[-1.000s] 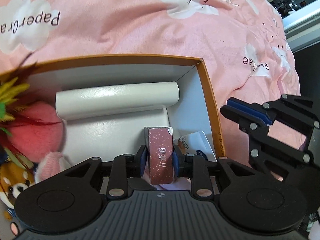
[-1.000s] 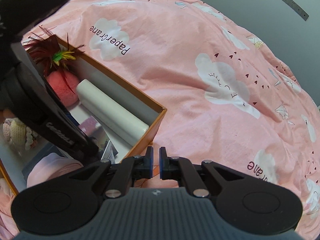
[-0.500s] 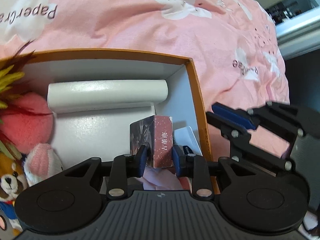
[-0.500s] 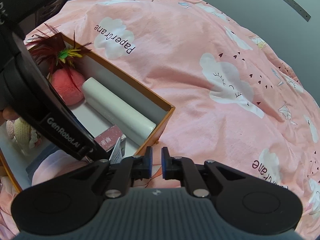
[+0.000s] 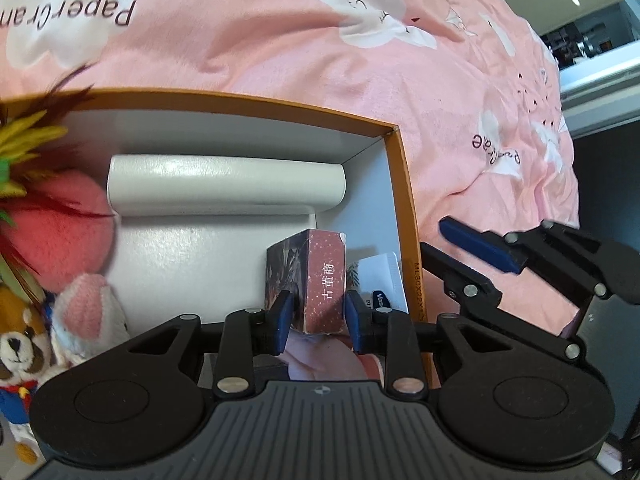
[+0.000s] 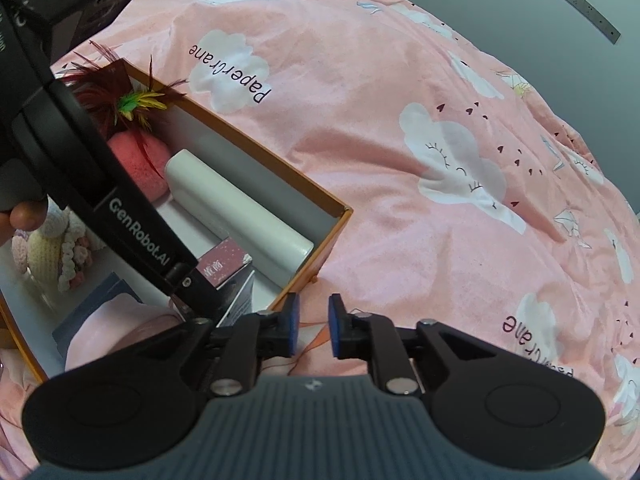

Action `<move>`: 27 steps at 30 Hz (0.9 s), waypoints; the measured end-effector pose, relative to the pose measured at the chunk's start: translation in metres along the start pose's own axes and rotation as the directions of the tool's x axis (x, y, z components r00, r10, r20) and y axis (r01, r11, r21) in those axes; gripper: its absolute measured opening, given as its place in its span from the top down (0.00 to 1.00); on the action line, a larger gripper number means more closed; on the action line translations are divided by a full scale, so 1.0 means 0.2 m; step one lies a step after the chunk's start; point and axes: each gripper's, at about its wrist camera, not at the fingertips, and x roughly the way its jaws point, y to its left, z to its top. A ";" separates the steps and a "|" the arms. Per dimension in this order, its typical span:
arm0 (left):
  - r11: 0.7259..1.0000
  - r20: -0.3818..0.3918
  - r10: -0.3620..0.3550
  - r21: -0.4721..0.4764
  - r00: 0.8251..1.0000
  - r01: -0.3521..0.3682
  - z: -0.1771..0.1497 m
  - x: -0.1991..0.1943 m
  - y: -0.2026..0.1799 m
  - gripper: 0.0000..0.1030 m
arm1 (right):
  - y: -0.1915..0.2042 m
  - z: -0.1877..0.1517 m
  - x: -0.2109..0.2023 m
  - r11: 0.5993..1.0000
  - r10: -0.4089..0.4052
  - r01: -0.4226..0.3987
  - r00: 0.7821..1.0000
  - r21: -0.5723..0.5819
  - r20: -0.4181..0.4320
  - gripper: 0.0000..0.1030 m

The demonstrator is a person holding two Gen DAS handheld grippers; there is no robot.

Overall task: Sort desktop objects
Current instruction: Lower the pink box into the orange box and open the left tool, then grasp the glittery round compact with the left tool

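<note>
My left gripper [image 5: 318, 320] is shut on a small maroon box [image 5: 324, 280] with white characters. It holds the box upright just above the floor of the orange-rimmed cardboard box [image 5: 400, 200], near the right wall. The same maroon box [image 6: 224, 264] shows in the right wrist view below the left tool's black body. My right gripper [image 6: 313, 330] hovers over the pink cloth just outside the cardboard box's corner. Its jaws are opening and nothing is between them. Its blue-padded fingers [image 5: 476, 248] also show at the right of the left wrist view.
Inside the cardboard box lie a white cylinder [image 5: 224, 184], a pink plush ball [image 5: 52, 224] with feathers [image 5: 24, 136], a bear toy [image 5: 16, 360], a pink-and-white plush [image 5: 88, 312], a white sachet [image 5: 380, 276] and a crochet toy [image 6: 44, 252]. Pink cloud-print cloth [image 6: 400, 160] covers the surface.
The right gripper's jaws have parted from nearly shut to a clear gap. The maroon box in the left gripper has turned slightly, so a dark side face now shows.
</note>
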 end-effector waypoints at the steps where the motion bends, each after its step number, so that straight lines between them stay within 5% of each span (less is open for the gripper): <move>1: 1.000 0.005 0.011 0.011 1.000 -0.011 0.00 -0.01 -0.01 0.69 | 0.00 0.00 -0.01 1.000 -0.004 0.004 1.000 -0.001 -0.002 0.77; 8: 0.997 0.058 0.036 0.073 0.998 -0.040 -0.07 -0.12 -0.05 0.54 | 0.03 -0.01 -0.06 0.999 -0.035 0.035 0.999 -0.017 -0.035 0.67; 16: 0.983 0.193 0.054 0.162 0.980 -0.086 -0.24 -0.35 -0.11 0.54 | 0.08 -0.05 -0.19 0.998 -0.066 0.066 0.997 -0.005 -0.026 0.60; 27: 0.960 0.400 0.062 0.228 0.915 -0.165 -0.68 -0.79 -0.01 0.53 | 0.33 -0.16 -0.56 0.999 -0.010 0.002 0.977 0.038 0.211 0.33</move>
